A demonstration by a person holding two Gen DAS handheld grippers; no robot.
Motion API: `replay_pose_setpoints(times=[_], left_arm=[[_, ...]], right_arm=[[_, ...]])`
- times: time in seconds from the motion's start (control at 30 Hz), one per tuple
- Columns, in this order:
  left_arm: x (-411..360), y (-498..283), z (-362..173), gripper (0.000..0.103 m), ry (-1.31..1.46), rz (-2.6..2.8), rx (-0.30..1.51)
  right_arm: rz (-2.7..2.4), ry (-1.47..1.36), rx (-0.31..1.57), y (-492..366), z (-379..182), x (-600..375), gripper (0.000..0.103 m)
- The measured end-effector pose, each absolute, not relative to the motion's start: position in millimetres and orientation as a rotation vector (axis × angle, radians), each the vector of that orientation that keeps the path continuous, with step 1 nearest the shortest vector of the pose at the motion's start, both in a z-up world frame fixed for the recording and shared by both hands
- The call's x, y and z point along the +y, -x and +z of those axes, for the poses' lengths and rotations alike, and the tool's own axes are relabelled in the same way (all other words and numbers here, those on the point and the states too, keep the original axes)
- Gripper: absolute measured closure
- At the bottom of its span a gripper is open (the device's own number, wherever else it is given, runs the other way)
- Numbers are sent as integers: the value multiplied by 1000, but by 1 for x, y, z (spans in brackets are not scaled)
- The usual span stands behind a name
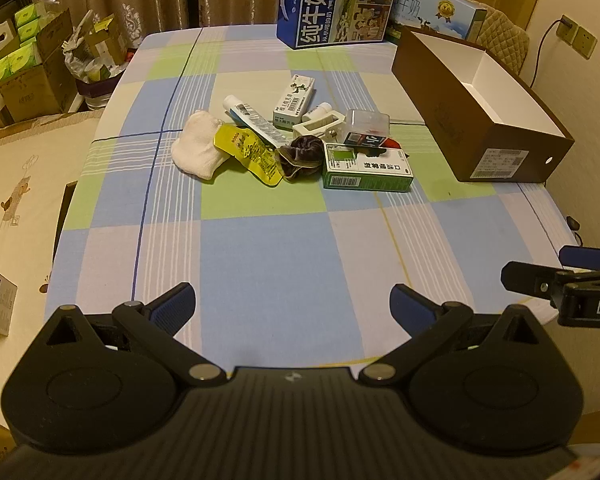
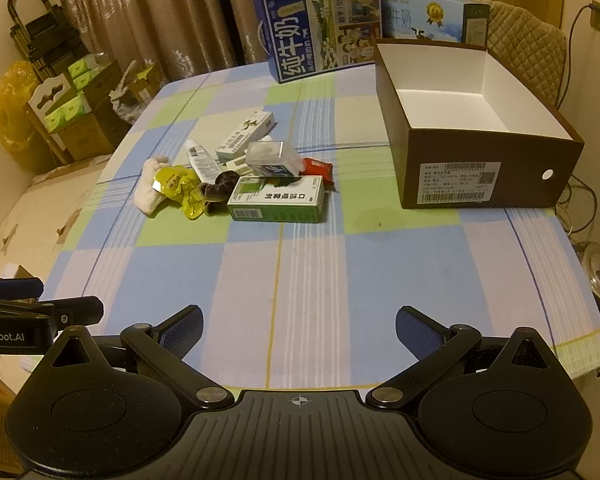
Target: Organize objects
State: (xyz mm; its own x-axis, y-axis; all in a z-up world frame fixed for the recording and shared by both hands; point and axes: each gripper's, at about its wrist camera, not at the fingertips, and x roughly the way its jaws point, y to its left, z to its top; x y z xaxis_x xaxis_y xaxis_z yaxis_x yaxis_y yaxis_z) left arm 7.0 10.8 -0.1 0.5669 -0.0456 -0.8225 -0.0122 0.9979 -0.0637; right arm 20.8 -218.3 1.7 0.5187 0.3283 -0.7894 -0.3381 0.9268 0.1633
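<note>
surface [image 2: 300,280] ×1, checked cloth | milk cartons [image 1: 336,4] ×2, "纯牛奶" | brown box [image 2: 476,140] ×1, open, right of pile | green box [image 2: 276,198] ×1 (front of mid-surface pile) | left tongs [image 1: 292,304], right tongs [image 2: 299,326]: both wide open, empty

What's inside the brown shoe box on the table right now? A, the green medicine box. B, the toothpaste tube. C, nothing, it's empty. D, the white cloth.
C: the right wrist view looks into the brown shoe box and shows only its bare white inside, while the green medicine box, white cloth and toothpaste tube lie in the pile on the tablecloth.
</note>
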Motion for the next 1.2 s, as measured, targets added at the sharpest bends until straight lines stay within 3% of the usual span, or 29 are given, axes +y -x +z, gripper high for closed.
replay_pose_setpoints(times=[1.2], left_arm=[[2,-41,-3,1,94,47,987]], right_arm=[[468,34,953,-66,-1,-220,2]])
